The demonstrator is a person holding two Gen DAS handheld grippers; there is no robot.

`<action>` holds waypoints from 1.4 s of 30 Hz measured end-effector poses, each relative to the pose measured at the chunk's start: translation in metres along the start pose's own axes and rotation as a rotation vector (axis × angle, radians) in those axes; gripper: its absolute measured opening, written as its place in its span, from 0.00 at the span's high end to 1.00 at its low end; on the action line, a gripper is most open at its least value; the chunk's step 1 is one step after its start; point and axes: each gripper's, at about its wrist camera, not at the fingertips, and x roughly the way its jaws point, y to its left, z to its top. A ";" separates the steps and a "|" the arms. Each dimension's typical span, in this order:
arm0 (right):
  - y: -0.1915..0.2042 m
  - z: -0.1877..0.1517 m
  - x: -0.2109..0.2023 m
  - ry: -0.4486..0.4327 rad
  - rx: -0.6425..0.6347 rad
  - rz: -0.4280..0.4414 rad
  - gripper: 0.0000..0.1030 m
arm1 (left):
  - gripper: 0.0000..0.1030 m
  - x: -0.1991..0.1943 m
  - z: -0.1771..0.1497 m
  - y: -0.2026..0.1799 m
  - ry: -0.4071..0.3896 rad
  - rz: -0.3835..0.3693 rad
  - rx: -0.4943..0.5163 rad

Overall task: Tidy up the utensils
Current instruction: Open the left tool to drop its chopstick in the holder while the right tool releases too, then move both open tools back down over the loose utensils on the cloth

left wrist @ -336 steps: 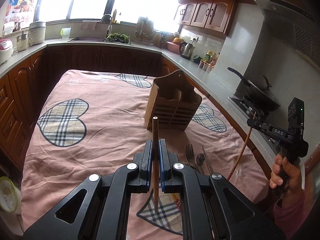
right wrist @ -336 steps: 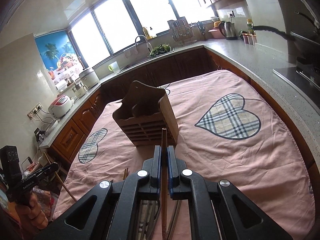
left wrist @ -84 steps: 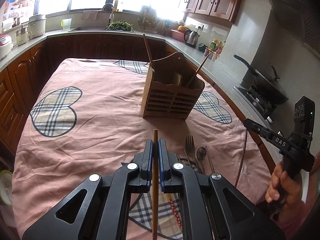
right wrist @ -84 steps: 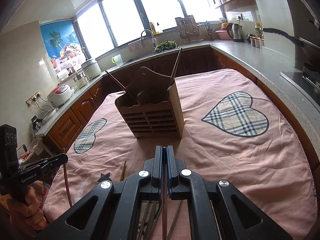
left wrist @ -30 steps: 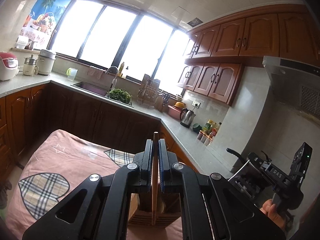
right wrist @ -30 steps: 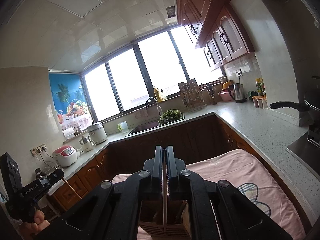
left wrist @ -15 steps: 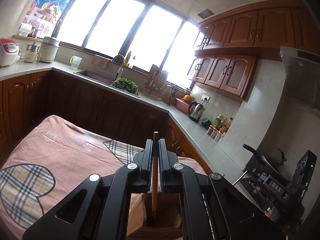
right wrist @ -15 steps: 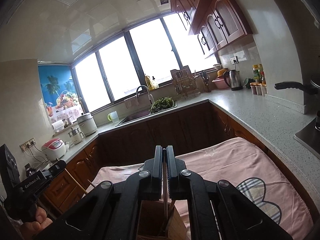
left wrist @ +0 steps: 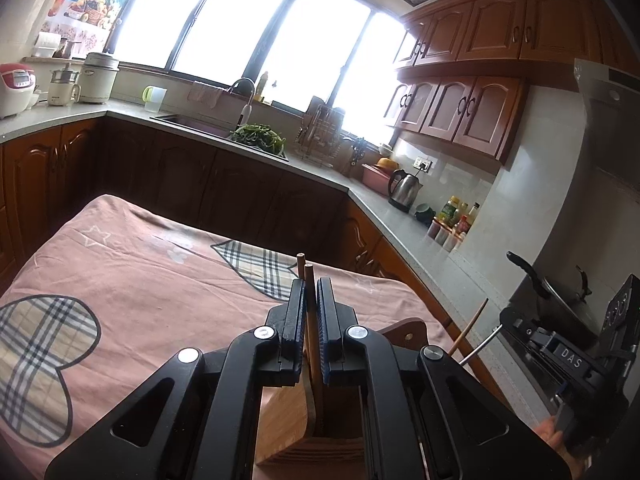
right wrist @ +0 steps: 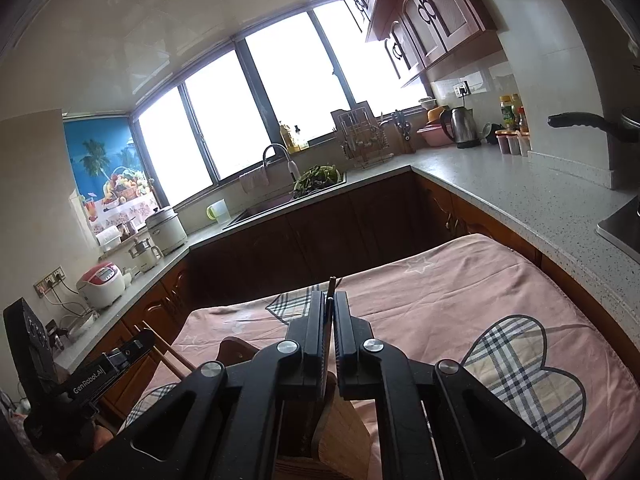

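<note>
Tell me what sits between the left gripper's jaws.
A wooden chopstick, clamped upright in the left gripper over the wooden holder; the left wrist view shows it.

Grippers: two. Left gripper (left wrist: 311,292), right gripper (right wrist: 329,300), one stick pinched in each.
Wooden holder (left wrist: 280,420): one, on table (left wrist: 160,300).
Wooden chopsticks, left wrist view: three. Chopstick (left wrist: 312,340) in left gripper; second tip (left wrist: 300,259) just behind it; third (left wrist: 469,330) leaning out past holder's right end.
Thin dark stick (right wrist: 330,286) in right gripper: one.
Plaid hearts, left wrist view: two, whole one (left wrist: 40,360) by table's left edge.
Counter: one kettle (left wrist: 405,194), one red-white rice cooker (left wrist: 14,88), one green-handled cup (left wrist: 154,98), one faucet (left wrist: 244,92).
Pan (left wrist: 560,292): one.
</note>
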 end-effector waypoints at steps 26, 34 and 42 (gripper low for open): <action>-0.008 -0.007 -0.056 -0.028 0.049 0.035 0.09 | 0.06 -0.073 -0.010 -0.009 0.041 0.110 0.074; 0.001 -0.029 -0.093 0.014 0.020 0.070 0.08 | 0.05 -0.111 -0.041 -0.009 0.102 0.166 0.141; 0.008 -0.060 -0.136 0.037 0.001 0.071 0.08 | 0.05 -0.142 -0.077 -0.002 0.159 0.196 0.141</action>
